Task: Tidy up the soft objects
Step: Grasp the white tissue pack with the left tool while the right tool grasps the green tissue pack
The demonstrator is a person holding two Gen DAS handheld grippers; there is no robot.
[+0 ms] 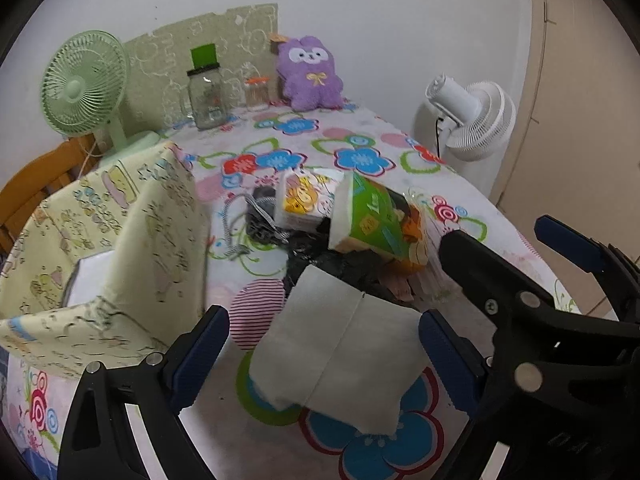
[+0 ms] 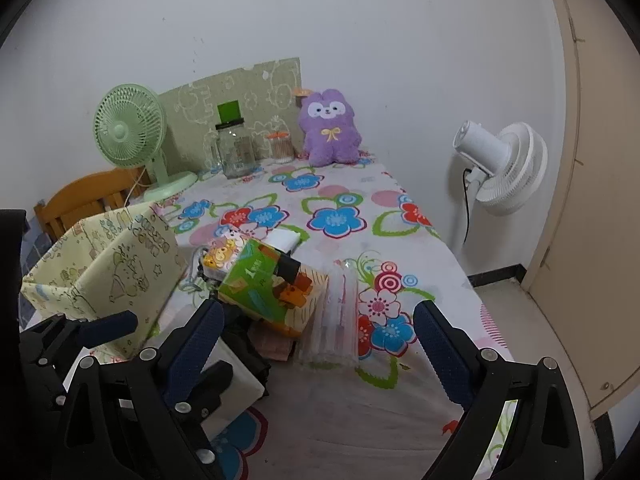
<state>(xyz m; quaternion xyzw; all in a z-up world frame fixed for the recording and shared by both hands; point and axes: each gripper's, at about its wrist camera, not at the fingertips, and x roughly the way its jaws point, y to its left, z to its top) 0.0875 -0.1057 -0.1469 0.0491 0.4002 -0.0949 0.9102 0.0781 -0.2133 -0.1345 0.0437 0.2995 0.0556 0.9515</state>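
Now | left gripper: fingers apart, white tissue pack between them, contact unclear, near table's front edge | right gripper: wide, empty | green tissue pack mid-table | fabric bin left edge

Both wrist views low over the surface, facing the back wall, left nearer, sharing the purple plush

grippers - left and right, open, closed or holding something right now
Left gripper: closed on the white tissue pack.
Right gripper: open, holding nothing.
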